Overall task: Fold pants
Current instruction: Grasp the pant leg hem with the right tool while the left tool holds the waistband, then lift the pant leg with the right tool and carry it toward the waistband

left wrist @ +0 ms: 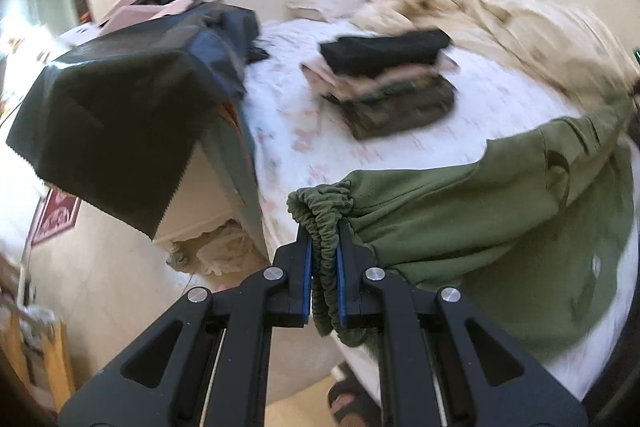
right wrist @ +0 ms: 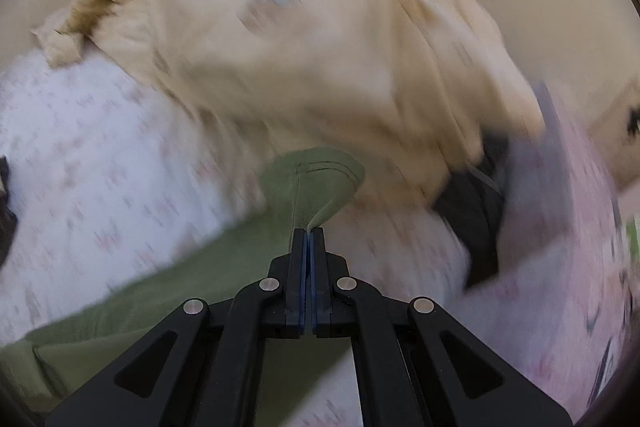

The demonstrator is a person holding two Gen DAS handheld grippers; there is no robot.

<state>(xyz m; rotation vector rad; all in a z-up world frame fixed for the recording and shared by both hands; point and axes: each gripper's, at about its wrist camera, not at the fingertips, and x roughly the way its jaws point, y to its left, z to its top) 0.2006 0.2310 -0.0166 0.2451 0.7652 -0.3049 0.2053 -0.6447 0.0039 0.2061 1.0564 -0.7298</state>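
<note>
Olive green pants (left wrist: 500, 211) hang stretched between my two grippers above the bed. My left gripper (left wrist: 323, 227) is shut on the gathered elastic waistband (left wrist: 320, 203), which bunches between the blue pads. My right gripper (right wrist: 308, 229) is shut on a hemmed end of the same green pants (right wrist: 312, 179); the cloth trails down and left below it. The right wrist view is blurred by motion.
The bed has a white floral sheet (left wrist: 400, 155). A stack of folded clothes (left wrist: 384, 83) lies mid-bed. A rumpled beige blanket (right wrist: 320, 39) lies at the far side. Dark fabric (left wrist: 116, 131) drapes over furniture at left. Dark and purple items (right wrist: 520, 207) lie at right.
</note>
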